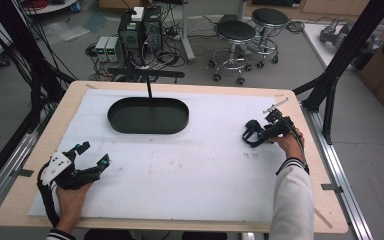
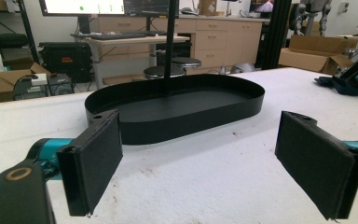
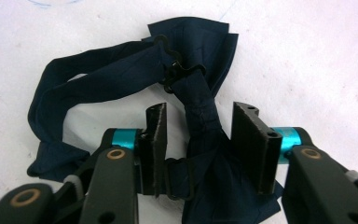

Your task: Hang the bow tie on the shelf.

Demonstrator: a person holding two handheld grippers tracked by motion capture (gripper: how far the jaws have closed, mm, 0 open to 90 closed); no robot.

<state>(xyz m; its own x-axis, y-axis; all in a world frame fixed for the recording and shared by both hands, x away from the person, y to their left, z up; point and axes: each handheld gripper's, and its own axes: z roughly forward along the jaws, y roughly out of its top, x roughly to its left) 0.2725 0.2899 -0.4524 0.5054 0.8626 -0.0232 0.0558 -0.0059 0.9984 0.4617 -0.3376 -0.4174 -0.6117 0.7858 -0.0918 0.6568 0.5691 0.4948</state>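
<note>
A dark navy bow tie (image 3: 121,74) with its strap looped out lies on the white mat (image 1: 190,170) at the right side of the table. My right gripper (image 3: 198,112) is lowered over it with a jaw on either side of the tie's narrow middle. A sliver of mat shows between the cloth and each pad, so the gripper is open. In the high view the right gripper (image 1: 252,134) points left over the tie (image 1: 249,140). My left gripper (image 1: 94,153) rests at the front left, wide open and holding nothing. It faces the black oval tray (image 2: 191,121).
The black oval tray (image 1: 148,130) sits empty at the back centre of the mat, with a thin black pole (image 1: 149,92) at its far rim. Bare wooden table edge (image 1: 310,150) runs close to the right of my right hand. Black frame posts (image 1: 340,65) stand past the table's right corner.
</note>
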